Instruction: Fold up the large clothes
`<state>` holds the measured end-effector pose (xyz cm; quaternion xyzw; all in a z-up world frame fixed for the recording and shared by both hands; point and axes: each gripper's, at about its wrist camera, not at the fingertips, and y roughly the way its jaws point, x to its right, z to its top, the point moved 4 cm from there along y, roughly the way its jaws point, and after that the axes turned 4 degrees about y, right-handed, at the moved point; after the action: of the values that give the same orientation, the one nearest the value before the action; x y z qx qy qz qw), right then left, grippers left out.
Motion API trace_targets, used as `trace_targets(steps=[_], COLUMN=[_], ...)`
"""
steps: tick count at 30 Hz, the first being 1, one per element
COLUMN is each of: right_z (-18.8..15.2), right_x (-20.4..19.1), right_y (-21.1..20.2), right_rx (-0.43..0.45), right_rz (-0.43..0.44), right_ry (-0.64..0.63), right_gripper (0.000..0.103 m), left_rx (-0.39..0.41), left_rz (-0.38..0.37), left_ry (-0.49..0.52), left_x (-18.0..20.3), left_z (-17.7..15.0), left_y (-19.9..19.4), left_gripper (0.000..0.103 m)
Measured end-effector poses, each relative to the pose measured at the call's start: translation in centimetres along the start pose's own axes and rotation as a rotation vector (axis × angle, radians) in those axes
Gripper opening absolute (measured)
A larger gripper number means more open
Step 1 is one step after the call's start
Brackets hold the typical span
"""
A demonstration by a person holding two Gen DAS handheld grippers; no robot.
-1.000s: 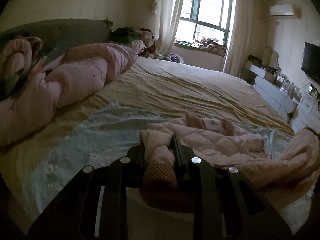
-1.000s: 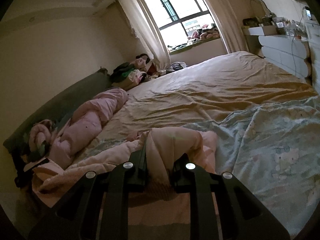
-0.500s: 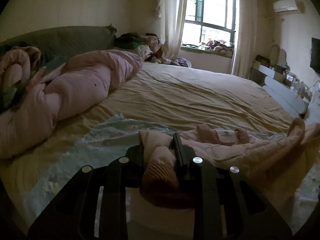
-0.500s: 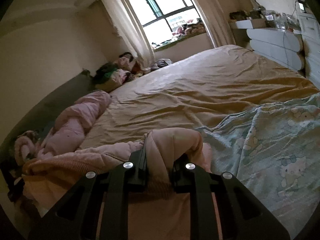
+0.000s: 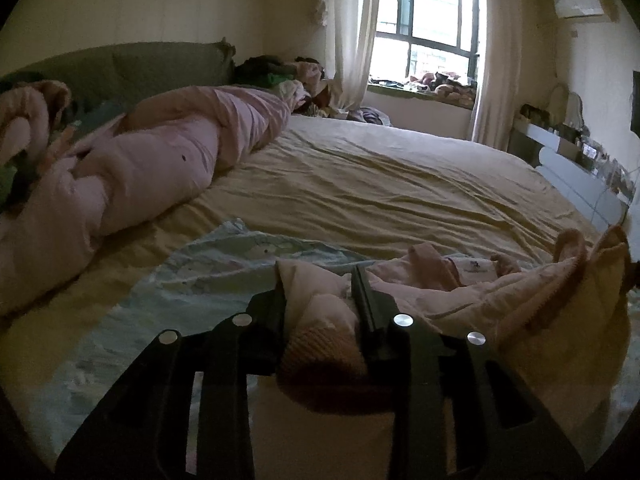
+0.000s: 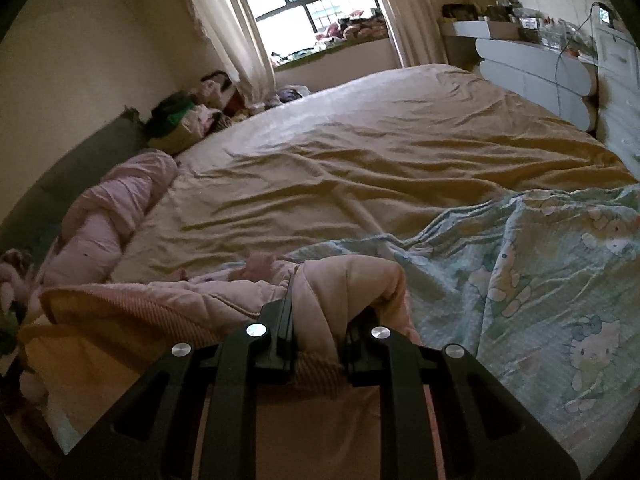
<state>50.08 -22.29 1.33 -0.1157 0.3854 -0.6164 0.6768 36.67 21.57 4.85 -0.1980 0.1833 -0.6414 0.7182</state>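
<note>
A large pink padded garment [image 5: 460, 296] with a ribbed hem lies bunched over a light blue cartoon-print blanket [image 5: 168, 292] on the bed. My left gripper [image 5: 320, 292] is shut on one ribbed corner of it. My right gripper [image 6: 320, 312] is shut on another corner of the pink garment [image 6: 160, 304], which stretches away to the left in the right wrist view. Both hold the hem lifted above the blue blanket [image 6: 540, 272]. The garment's lower part is hidden behind the grippers.
A tan sheet [image 5: 380, 184] covers the wide bed. A rolled pink quilt [image 5: 160, 160] lies along the green headboard [image 5: 132, 68]. A heap of clothes [image 6: 188, 116] sits at the far corner by the window. White drawers [image 6: 536, 68] stand right of the bed.
Both grippers have lifted the garment's hem and carried it forward over the bed. The held edge now stands higher, and the cameras tilt up a little.
</note>
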Motion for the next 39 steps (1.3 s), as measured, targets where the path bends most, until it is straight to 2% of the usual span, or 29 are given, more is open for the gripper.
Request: trace_targets(steps=[3,5,6,10,13,15,16,19,22,24,25,26,28,29,30,31,32,35,39], right_z=[-0.2,-0.3,-0.4,-0.5,-0.4,-0.5,-0.5,-0.5,-0.3,-0.3,-0.2,-0.1,0.0,0.1,0.1,0.2,0.1,-0.8,-4.1], right_x=[-0.1,-0.2,-0.3,-0.3,-0.3,-0.3,-0.2,0.1,0.6,1.0,1.2,1.6,2.1,2.2,2.3,2.4,2.7,3.1,3.2], right_y=[1.7,2.6,2.9,4.2,5.0,5.5,5.7,6.2,6.4,6.4,6.3,6.0,5.3,4.6,3.8,3.1,1.9,0.3,0.4], right_rx=[-0.026,-0.038,-0.043,-0.055,-0.059,-0.064,-0.068,-0.079,-0.090,-0.103,-0.109,-0.112,-0.108,-0.098,-0.081,-0.062,-0.021,0.000,-0.051], right_rz=[-0.036,-0.055,-0.064,-0.092,-0.114,-0.122,-0.125,-0.124,-0.095,-0.058,-0.033,0.004,0.058,0.100,0.115,0.106,0.081,0.036,-0.070], right_ry=[-0.010,-0.016,-0.018,-0.021,-0.026,-0.021,-0.016,0.000,0.046,0.086,0.109,0.144,0.188,0.202,0.196,0.184,0.155,0.088,-0.079], right_gripper=[0.016,0.016,0.016,0.017,0.017,0.017,0.017,0.018,0.021,0.028,0.031,0.036,0.044,0.057,0.078,0.088,0.090,0.090,0.091], left_rx=[0.008,0.021,0.028,0.066,0.046,0.013,-0.021,-0.109,-0.164,-0.176,-0.179,-0.185,-0.184,-0.181,-0.177,-0.171,-0.165,-0.162,-0.154], left_rz=[-0.018,-0.013,-0.006,0.000,0.006,-0.010,-0.022,-0.067,-0.084,-0.088,-0.082,-0.066,-0.065,-0.069,-0.070,-0.070,-0.071,-0.078,-0.084], left_ry=[-0.013,-0.017,-0.014,-0.019,-0.071,-0.131,-0.160,-0.234,-0.234,-0.183,-0.158,-0.137,-0.116,-0.113,-0.109,-0.101,-0.096,-0.096,-0.093], left_x=[0.0,0.0,0.0,-0.6,-2.0,-3.0,-3.6,-4.5,-4.0,-3.0,-2.7,-2.3,-1.9,-1.9,-1.9,-1.9,-1.9,-2.0,-2.0], left_z=[0.0,-0.1,-0.1,-0.1,-1.1,-2.4,-3.5,-6.7,-8.8,-9.4,-9.5,-9.8,-10.0,-10.0,-10.0,-10.0,-10.0,-10.0,-10.0], left_y=[0.6,0.6,0.6,-0.4,-0.3,0.4,1.0,3.0,4.4,4.9,5.0,5.2,5.3,5.2,5.2,5.1,5.0,5.1,5.0], left_gripper=[0.035,0.050,0.063,0.067,0.067,0.070,0.074,0.076,0.076,0.070,0.044,0.036,0.030,0.028,0.028,0.027,0.026,0.025,0.024])
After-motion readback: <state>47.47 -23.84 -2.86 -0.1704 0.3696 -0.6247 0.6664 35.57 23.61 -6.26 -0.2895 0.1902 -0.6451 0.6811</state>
